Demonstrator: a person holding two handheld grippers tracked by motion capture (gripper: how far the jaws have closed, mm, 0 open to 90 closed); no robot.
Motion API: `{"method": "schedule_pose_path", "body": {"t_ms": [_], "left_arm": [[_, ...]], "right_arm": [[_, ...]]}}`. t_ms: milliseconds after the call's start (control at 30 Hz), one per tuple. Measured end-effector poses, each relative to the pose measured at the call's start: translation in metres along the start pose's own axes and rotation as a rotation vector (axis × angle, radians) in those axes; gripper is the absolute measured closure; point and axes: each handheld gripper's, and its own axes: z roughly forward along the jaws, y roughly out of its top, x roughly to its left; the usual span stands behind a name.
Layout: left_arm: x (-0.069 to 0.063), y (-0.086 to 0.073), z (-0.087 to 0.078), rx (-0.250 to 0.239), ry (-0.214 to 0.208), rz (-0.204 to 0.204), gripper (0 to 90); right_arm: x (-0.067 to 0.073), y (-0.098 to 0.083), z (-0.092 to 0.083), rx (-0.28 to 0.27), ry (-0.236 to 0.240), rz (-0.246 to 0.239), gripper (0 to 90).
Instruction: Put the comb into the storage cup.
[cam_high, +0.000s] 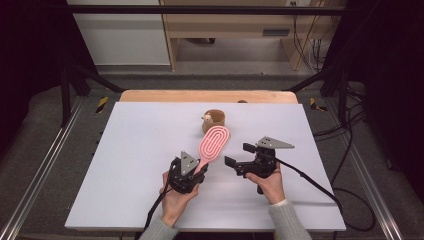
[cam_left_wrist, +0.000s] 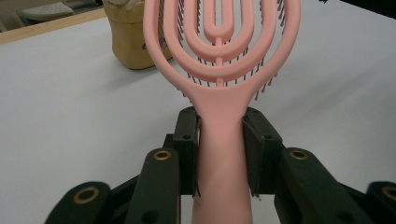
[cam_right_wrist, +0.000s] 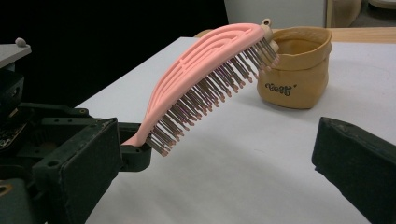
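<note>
Pink hairbrush clamped by its handle in left gripper, head pointing toward tan pouch bearing unreadable script; right gripper jaws apart.

L gripper, black two-jaw w/ grey three-cornered plate on top, held in L hand, jaws clamped, aimed forward and a bit right. R gripper, same build, in R hand, jaws wide apart, pointing left toward L gripper. Both forearms enter from bottom edge, grey sleeves.
</note>
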Motion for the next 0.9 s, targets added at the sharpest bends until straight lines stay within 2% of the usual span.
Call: {"method": "schedule_pose_path", "body": {"t_ms": [900], "left_arm": [[-0.025,0.009,0.001,-0.033,-0.009,0.061,69.1]], "right_arm": [[0.002,0.006,0.012,-0.015,-0.004,0.042,6.3]]}}
